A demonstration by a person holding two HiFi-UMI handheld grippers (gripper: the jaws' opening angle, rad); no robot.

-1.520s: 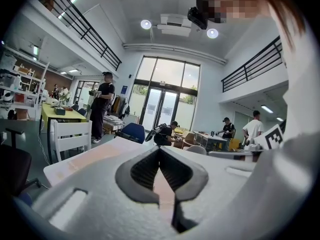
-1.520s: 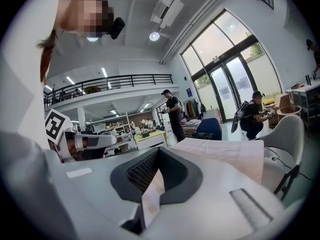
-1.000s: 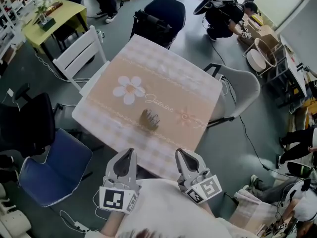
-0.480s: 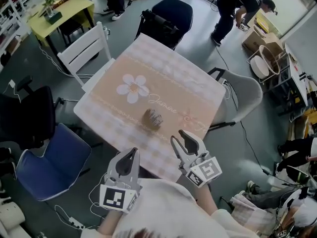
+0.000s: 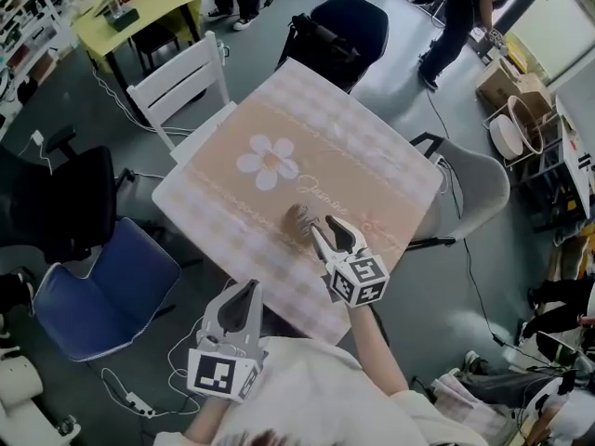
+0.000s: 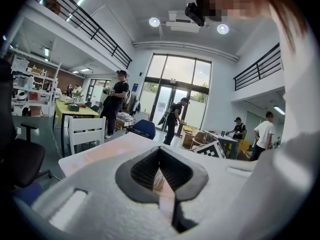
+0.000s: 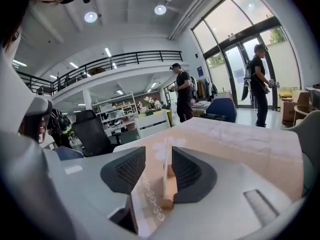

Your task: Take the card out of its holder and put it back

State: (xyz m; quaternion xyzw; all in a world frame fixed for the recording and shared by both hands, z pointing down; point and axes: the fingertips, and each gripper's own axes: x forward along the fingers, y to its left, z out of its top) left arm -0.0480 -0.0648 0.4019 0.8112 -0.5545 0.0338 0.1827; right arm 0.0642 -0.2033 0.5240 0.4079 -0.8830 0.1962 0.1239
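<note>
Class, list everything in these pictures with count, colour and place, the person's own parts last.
Cloth-covered table: one, pink checks with white flower, centre.
Brown card holder with its card: one, on the cloth, near side.
Slatted chair: one, white, left of table.
Other chairs: four, blue and black left, navy far, grey right.
Small table: one, yellow-green, top left.
Left claw: one, grey, shut, empty, before the table.
Right claw: one, grey, jaws just opened, at the card holder.

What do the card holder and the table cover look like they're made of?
Card holder: probably wood, matte light tan, a plain solid-looking block. Table cover: cloth or vinyl, matte, printed with checks and a flower; which of the two is unclear.
</note>
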